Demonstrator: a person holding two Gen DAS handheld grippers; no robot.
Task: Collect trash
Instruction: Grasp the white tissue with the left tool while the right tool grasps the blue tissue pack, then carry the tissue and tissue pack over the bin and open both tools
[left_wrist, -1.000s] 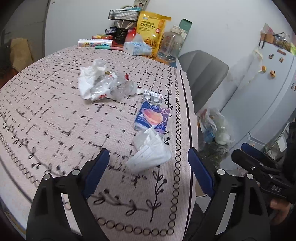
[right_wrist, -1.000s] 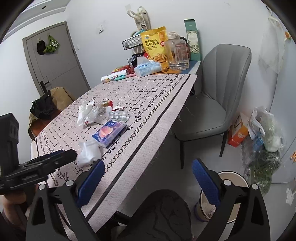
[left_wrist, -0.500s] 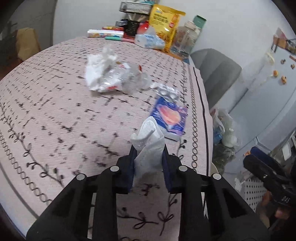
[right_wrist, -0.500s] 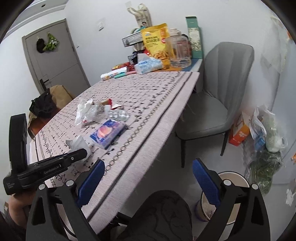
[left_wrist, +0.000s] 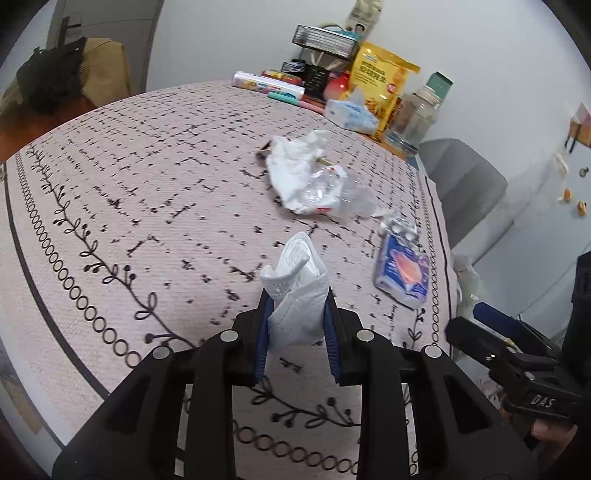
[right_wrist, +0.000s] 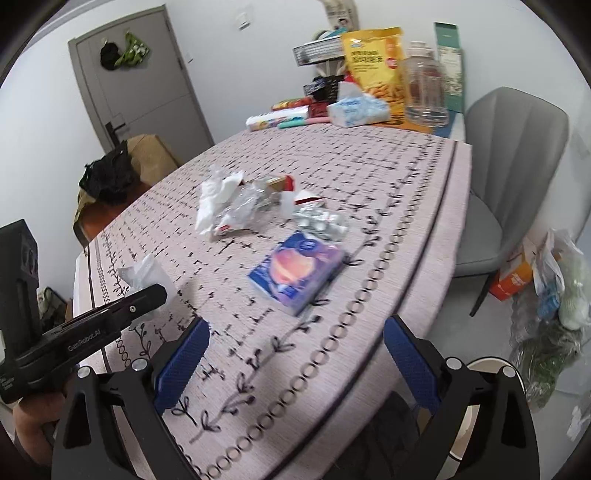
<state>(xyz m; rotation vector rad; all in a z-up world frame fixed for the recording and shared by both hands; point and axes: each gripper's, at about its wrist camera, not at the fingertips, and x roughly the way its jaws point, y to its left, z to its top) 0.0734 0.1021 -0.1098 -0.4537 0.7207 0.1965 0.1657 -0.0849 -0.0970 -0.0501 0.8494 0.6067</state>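
A: What does the left gripper (left_wrist: 295, 332) have?

B: Its blue pads are clamped on a crumpled white tissue (left_wrist: 295, 291), pinching it low so the loose upper fold sticks up above the patterned tablecloth (left_wrist: 110, 206). I judge it nearly weightless, soft and squashy, so it should not slip, though a thin fold could tear if tugged.

A: And to its right?

B: One pile of trash (left_wrist: 314, 184) near the middle of the table: a crumpled white napkin against crushed clear plastic with a red scrap. The plastic will likely be light, springy and slick, so take it at a crease or grab the napkin's bulk.

A: Further right?

B: One silver blister pack (right_wrist: 321, 221), stiff and flat, best taken by an edge. Just beside it lies one blue tissue packet (right_wrist: 295, 273) with a peach print, soft but fuller. Whether it counts as trash I cannot tell.

A: The right gripper (right_wrist: 295, 358)?

B: Its jaws stand wide apart with nothing between them, over the table's near edge.

A: Where does it all go?

B: Probably the one white bin (right_wrist: 491, 373), on the floor past the table edge and partly hidden behind the right finger.
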